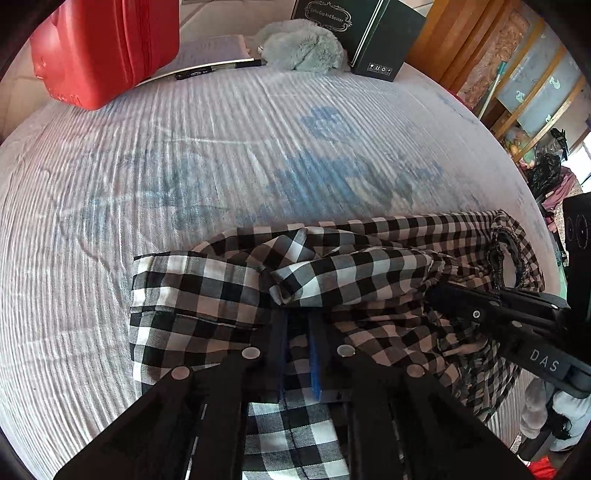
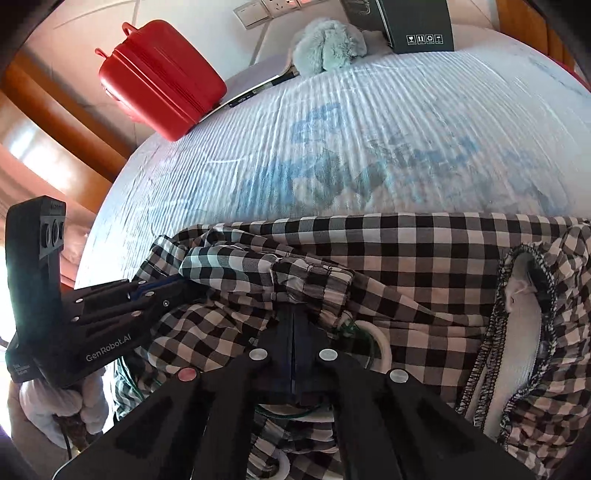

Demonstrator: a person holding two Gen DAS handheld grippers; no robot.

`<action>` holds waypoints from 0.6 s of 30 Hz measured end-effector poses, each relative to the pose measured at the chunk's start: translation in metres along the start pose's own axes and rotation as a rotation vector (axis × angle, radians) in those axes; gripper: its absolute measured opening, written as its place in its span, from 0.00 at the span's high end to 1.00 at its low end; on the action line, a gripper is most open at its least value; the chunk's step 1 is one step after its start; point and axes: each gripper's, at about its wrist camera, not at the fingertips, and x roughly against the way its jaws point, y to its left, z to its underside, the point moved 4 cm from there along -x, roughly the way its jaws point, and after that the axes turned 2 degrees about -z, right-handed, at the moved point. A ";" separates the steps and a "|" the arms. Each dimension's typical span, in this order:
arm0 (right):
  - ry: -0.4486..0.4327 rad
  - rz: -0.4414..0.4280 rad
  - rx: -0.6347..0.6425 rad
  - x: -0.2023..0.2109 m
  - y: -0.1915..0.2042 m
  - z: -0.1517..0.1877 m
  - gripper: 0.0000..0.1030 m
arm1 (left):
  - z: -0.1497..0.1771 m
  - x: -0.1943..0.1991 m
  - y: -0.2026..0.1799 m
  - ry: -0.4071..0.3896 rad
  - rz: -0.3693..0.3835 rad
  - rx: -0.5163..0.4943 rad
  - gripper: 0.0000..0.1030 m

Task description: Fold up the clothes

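Nearest the lens in the left wrist view, the left gripper (image 1: 298, 325) has its jaws clenched on a fold of the black-and-white checked cotton garment (image 1: 332, 273), a strip of the fabric showing between the blue pads. That garment lies crumpled along the near edge of the bed (image 1: 184, 177), which is covered with a white ribbed sheet bearing a faded blue print. The right wrist view shows the right gripper (image 2: 292, 325) with its jaws pressed together on a gathered seam of the same garment, and only this view reveals the pale inner lining and black overlocked stitching of an opening (image 2: 524, 332) at the right. Each camera catches the other tool from the side: the right gripper enters the left view from the lower right with the letters "DAS" on it, while the left gripper (image 2: 155, 291) appears at the left of the right view, marked "GenRobot.AI". Beyond the garment the sheet stretches bare. At the far edge stand a red hard-shell plastic case (image 1: 107, 48), a black pen (image 1: 218, 69) beside an open notebook (image 1: 214, 51), a grey-green fluffy plush item (image 1: 303, 46) and a dark green cardboard box (image 1: 369, 33). White wall sockets (image 2: 273, 9) show only in the right view.
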 end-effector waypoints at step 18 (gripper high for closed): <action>-0.029 -0.133 0.038 0.063 -0.013 0.065 0.62 | 0.087 0.070 -0.003 -0.033 -0.048 0.020 0.26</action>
